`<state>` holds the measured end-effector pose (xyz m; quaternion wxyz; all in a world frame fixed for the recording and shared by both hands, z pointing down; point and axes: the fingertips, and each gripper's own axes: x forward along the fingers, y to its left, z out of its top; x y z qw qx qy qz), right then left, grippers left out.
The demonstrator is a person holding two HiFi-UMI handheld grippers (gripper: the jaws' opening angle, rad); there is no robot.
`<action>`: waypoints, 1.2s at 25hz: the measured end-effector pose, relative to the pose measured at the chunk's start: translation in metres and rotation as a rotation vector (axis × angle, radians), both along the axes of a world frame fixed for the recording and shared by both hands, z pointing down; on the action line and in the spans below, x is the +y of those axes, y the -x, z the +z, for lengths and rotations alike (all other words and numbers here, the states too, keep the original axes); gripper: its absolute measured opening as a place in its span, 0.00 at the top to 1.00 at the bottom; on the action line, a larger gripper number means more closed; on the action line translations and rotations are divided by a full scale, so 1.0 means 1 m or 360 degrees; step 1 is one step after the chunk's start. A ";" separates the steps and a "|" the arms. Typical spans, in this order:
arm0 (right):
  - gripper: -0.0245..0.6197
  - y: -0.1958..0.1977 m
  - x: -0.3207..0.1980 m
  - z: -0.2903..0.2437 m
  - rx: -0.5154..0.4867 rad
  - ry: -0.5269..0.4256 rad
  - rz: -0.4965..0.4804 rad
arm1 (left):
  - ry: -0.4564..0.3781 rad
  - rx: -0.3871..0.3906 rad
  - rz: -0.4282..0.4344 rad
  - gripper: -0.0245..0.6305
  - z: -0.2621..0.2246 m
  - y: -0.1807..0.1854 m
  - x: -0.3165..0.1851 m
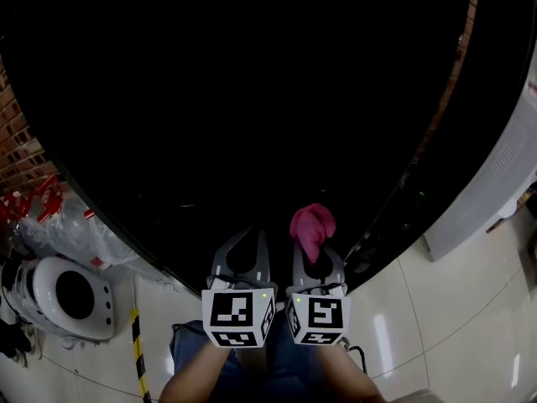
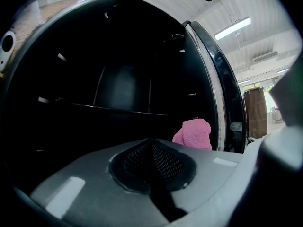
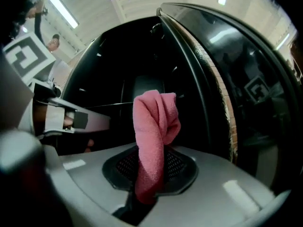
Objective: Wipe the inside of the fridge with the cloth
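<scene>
Presently held: a pink cloth (image 1: 312, 225), pinched at its lower end in the closed jaws of the right gripper (image 1: 317, 254); the free end stands up above the jaws in a bunched fold.
Left gripper (image 1: 256, 238): jaws together with nothing between them, held just beside the right gripper.
Fridge (image 1: 252, 99): open and dark inside, directly ahead of both grippers; one shelf (image 2: 118, 109) crosses the interior.
Door (image 3: 227, 79): swung open on the right side, its edge close to the right gripper's path.
Cloth position: in front of the fridge opening; no view shows it touching an inner surface.
Floor (image 1: 453, 309): pale glossy tiles, with a yellow-and-black striped strip (image 1: 138, 351) at lower left.
Task stage (judged): the wiping appears not yet begun; the cloth has to be carried inside and pressed to a wall or shelf.
Risk, grip: only a narrow end is clamped, so dragging against a surface could pull the cloth out of the jaws.
Risk, contact: the floppy upper fold may fold back, leaving the hard jaws scraping the lining.
Risk, sight: the dark interior makes surfaces hard to judge, so the gripper could knock the shelf edge or the door.
</scene>
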<state>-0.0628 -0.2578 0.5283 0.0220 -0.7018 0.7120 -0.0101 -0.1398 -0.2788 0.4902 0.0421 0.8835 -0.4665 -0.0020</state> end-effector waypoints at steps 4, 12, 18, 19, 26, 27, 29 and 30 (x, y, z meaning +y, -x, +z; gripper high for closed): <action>0.87 0.014 -0.001 -0.014 0.0032 -0.0017 -0.0071 | 0.0042 0.0045 0.0015 0.95 -0.006 0.004 -0.007; 0.87 0.037 0.035 -0.125 0.0101 -0.0015 -0.0236 | 0.0201 0.0109 -0.0036 0.95 -0.077 0.010 0.021; 0.87 0.055 0.061 -0.218 0.0036 -0.0020 -0.0323 | 0.0214 0.0102 -0.0099 0.95 -0.167 0.022 0.051; 0.87 0.057 0.066 -0.233 0.0033 -0.0011 -0.0331 | 0.0227 0.0103 -0.0111 0.95 -0.181 0.024 0.057; 0.87 0.064 0.096 -0.342 0.0037 -0.0011 -0.0363 | 0.0232 0.0099 -0.0115 0.95 -0.289 0.031 0.096; 0.87 0.062 0.100 -0.356 0.0050 -0.0017 -0.0364 | 0.0233 0.0108 -0.0111 0.95 -0.303 0.030 0.099; 0.87 0.059 0.106 -0.380 0.0067 -0.0022 -0.0360 | 0.0231 0.0119 -0.0101 0.95 -0.328 0.025 0.105; 0.87 0.057 0.109 -0.390 0.0070 -0.0021 -0.0356 | 0.0229 0.0121 -0.0096 0.95 -0.338 0.023 0.107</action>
